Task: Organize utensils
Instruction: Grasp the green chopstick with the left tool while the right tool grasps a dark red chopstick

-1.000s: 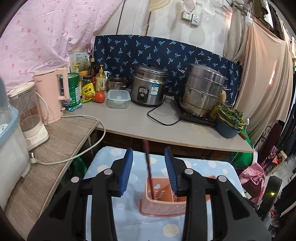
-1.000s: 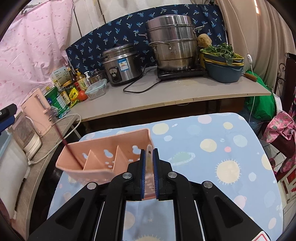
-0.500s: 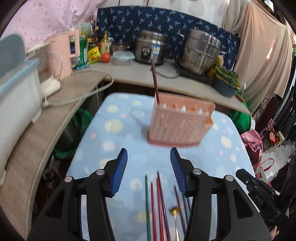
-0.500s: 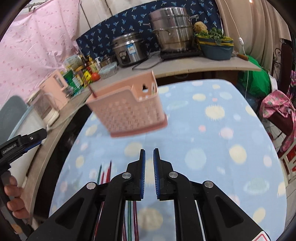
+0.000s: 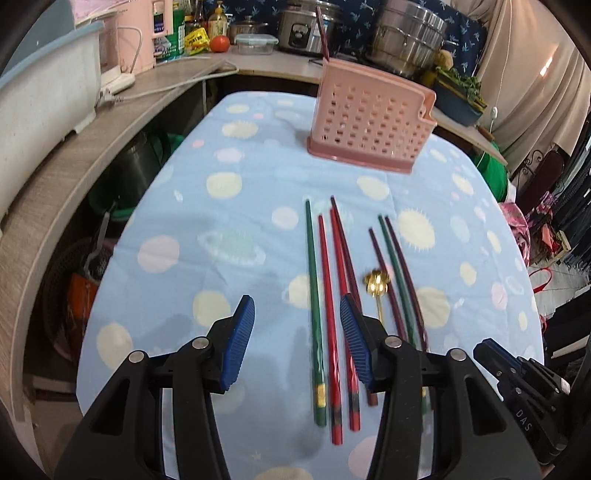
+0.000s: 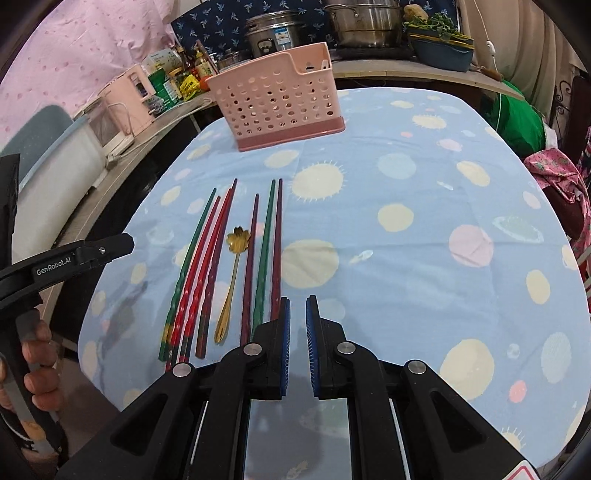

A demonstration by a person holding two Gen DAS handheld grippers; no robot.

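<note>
Left gripper (image 5: 295, 332) released and empty above chopsticks (image 5: 325, 295); right gripper (image 6: 297, 332) clenched, empty; pink utensil basket (image 6: 280, 99) at twelve o'clock.

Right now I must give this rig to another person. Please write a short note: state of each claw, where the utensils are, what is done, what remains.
Left claw: open, empty, above the near ends of the green and red chopsticks.
Right claw: nearly shut, holding nothing, beside the row.
Pink perforated plastic utensil holder: upright at the far side of the blue spotted tablecloth.
Done: one dark red chopstick stands in the holder.
Left: seven chopsticks and the gold flower-shaped spoon lie flat on the cloth.
</note>
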